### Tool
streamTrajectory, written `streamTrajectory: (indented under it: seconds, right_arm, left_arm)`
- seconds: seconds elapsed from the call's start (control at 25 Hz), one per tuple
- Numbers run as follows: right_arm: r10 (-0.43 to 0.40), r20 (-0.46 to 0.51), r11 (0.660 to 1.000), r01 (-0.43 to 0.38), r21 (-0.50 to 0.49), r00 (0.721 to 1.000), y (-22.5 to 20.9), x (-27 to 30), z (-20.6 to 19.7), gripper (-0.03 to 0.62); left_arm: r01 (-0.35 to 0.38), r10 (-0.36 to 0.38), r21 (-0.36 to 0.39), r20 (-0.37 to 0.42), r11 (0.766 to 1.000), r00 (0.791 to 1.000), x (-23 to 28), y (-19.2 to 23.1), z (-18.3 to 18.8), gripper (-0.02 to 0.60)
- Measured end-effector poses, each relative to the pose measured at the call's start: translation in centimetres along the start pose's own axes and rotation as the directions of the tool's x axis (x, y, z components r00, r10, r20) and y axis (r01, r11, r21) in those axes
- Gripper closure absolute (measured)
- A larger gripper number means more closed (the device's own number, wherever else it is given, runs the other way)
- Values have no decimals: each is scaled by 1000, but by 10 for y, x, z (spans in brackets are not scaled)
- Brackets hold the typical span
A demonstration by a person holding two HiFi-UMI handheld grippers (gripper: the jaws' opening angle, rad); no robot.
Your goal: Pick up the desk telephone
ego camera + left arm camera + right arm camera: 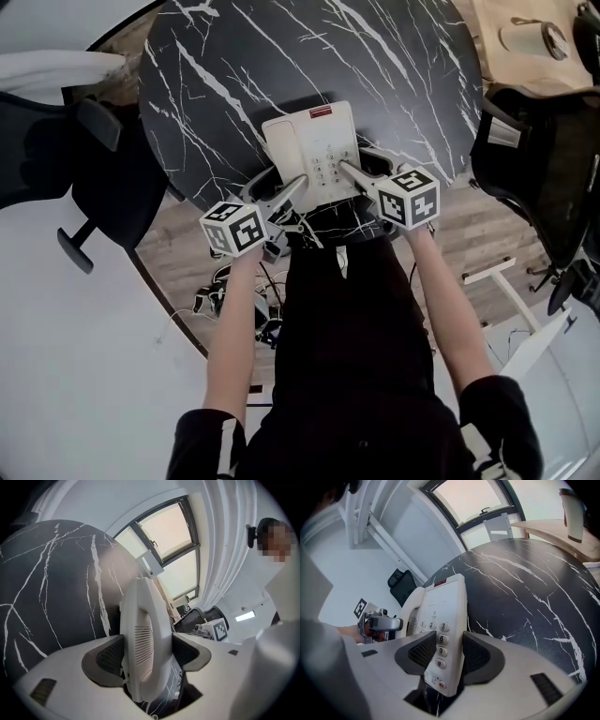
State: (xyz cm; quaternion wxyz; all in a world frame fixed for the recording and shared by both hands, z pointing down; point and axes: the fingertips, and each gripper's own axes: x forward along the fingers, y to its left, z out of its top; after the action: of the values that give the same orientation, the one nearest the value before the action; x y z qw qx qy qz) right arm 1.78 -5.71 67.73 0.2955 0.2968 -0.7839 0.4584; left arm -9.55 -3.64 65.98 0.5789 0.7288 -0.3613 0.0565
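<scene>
Phone [309,150] lies at near edge of black marble counter [225,84]. Left tongs [292,187] pinch its handset side, pads on both faces. Right tongs [354,171] pinch the keypad edge. Lift-off: cannot tell.

The desk telephone [450,597] has keys marked 2, 3, 6, 9 and #; its other print is too small to read.

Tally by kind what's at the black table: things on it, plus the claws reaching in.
Telephone: 1
Claws: 2 (left claw, right claw)
Total: 3
</scene>
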Motion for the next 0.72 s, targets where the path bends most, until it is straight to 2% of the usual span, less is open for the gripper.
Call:
streamTrajectory:
  seconds: [0.4, 0.72]
  right_arm:
    - [-57, -14, 997, 58, 51, 998, -1, -12, -10, 402]
    - [-48, 12, 995, 47, 85, 999, 15, -28, 1, 405]
  left_arm:
    - [8, -4, 57, -59, 998, 998, 3, -10, -4, 258]
    - [5, -2, 79, -41, 997, 999, -13, -28, 8, 259]
